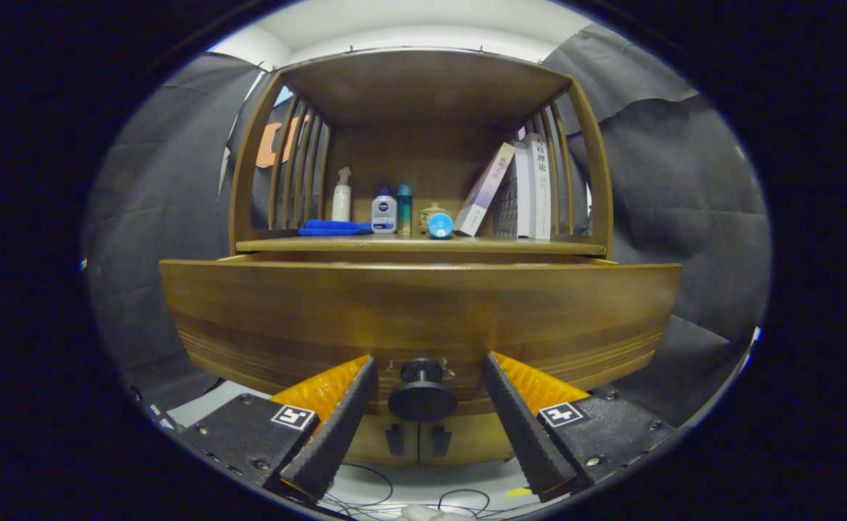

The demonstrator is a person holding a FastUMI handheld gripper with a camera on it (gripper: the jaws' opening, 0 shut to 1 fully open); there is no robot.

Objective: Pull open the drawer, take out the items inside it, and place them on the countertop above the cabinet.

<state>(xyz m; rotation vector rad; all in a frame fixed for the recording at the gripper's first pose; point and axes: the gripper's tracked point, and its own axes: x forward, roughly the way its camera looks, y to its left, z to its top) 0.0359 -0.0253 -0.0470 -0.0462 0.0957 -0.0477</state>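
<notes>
We are seeing the gripper (429, 373) gaping wide, its 2 fingers flanking the knob (422, 391) on the drawer (423, 311) front without touching it, holding nothing.

Wooden drawer (420, 311) pulled partly out, round dark knob (422, 391) — below countertop (420, 245)

Staged recording booth posing as home corner. Black cloth (691, 188) hanging as walls around single wooden cabinet (423, 145) with slatted sides. Household things sitting on its countertop (423, 246): white spray bottle (342, 194), lotion bottles (384, 210), folded blue cloth (333, 227), books (528, 189) leaning at right. Loose cables (365, 492) trailing over pale floor beneath. Gripper (429, 387) hanging with fingers spread either side of drawer knob (422, 391), not touching it.
</notes>
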